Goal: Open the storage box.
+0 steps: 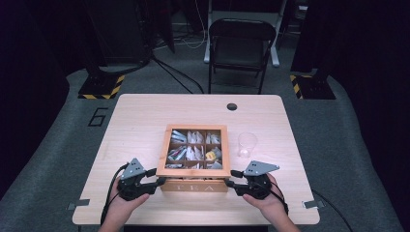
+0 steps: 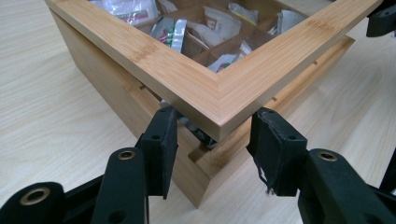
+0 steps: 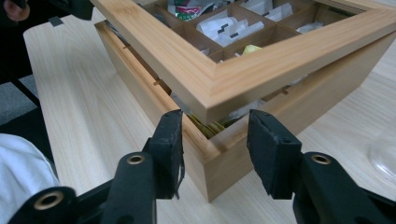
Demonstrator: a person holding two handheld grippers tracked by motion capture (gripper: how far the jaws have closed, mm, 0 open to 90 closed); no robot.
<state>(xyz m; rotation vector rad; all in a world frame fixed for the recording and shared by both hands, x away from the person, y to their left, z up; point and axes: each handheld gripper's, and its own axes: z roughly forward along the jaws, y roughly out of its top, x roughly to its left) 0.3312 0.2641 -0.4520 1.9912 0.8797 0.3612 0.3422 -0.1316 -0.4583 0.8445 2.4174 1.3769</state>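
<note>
Two grippers, left [image 1: 157, 182] and right [image 1: 231, 178], we see spread at the lifted lid [image 1: 197, 172] corners of the box [image 1: 196, 185] marked "TEA".

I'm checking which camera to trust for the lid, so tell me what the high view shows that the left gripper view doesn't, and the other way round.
High view alone: the TEA lettering on the box front, a clear plastic cup right of the box, a folding chair beyond the table, and the right gripper at the box's right front corner.

Left gripper view alone: the gap under the raised lid corner, with the left gripper jaws straddling that corner.

Both: the wooden tea box, its windowed lid and the tea packets inside.
</note>
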